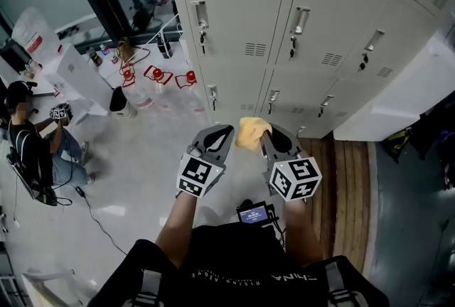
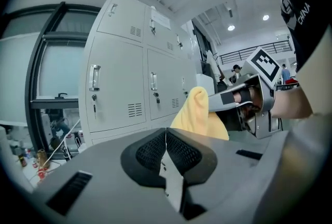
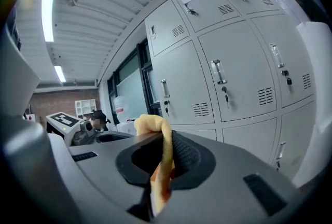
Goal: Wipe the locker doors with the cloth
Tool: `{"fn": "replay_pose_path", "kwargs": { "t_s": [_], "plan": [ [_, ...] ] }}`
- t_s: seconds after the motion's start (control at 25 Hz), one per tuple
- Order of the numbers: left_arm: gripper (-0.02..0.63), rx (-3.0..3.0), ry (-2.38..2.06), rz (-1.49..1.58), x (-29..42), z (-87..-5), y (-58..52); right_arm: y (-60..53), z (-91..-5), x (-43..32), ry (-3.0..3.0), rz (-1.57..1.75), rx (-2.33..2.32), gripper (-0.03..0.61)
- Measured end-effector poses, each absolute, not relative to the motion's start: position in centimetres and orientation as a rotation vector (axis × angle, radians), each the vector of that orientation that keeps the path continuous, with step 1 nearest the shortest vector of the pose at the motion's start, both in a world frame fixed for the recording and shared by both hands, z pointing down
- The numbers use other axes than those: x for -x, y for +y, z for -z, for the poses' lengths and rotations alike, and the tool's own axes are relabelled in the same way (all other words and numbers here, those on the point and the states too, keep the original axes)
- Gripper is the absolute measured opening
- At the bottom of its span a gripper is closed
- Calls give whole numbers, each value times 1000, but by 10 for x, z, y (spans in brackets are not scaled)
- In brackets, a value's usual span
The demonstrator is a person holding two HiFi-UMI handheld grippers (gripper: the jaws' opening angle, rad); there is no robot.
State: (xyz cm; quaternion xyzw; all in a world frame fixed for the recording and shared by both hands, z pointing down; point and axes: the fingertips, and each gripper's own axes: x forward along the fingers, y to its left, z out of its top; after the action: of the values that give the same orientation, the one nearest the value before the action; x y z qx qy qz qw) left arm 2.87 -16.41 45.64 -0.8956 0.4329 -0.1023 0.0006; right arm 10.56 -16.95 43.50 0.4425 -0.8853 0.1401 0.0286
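Clamping a thin fold of the yellow cloth [image 3: 155,127], the right gripper [image 3: 163,153] holds it in mid-air, short of the locker doors [image 1: 234,7]. Left gripper [image 2: 166,150]: jaws together, empty.

Risks: the narrow pinch may slip under wiping pressure, and the bunched cloth may snag on a door handle [image 1: 201,14].

Cloth long axis runs roughly upright, with its rounded crest pointing at the lockers.

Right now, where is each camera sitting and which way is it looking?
Head view: on the person's head, looking down at lockers, forearms, left claw, right claw.
Left gripper view: on the left claw, facing the lockers past shut, empty jaws.
Right gripper view: on the right claw, facing lockers; jaws pinch the yellow cloth.
Shared: all show lockers and cloth.
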Motion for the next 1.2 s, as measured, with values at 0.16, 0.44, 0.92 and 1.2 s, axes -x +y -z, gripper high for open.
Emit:
{"fn": "replay_pose_path", "kwargs": {
  "t_s": [0.16,0.44,0.92,1.2],
  "plan": [
    [20,2823,1378,299,-21,-456,-182,-187,-440,-95,-2734,-447,-1335,51],
    [20,2793,1292,351,16,-445,-200,-208,-431,-52,-2754,-492,-1387,51],
    [20,2813,1245,229,60,-419,-220,-217,-405,4,-2748,-349,-1398,51],
    [20,2806,1232,238,54,-419,-222,-220,-404,3,-2743,-342,-1383,51]
  ]
}}
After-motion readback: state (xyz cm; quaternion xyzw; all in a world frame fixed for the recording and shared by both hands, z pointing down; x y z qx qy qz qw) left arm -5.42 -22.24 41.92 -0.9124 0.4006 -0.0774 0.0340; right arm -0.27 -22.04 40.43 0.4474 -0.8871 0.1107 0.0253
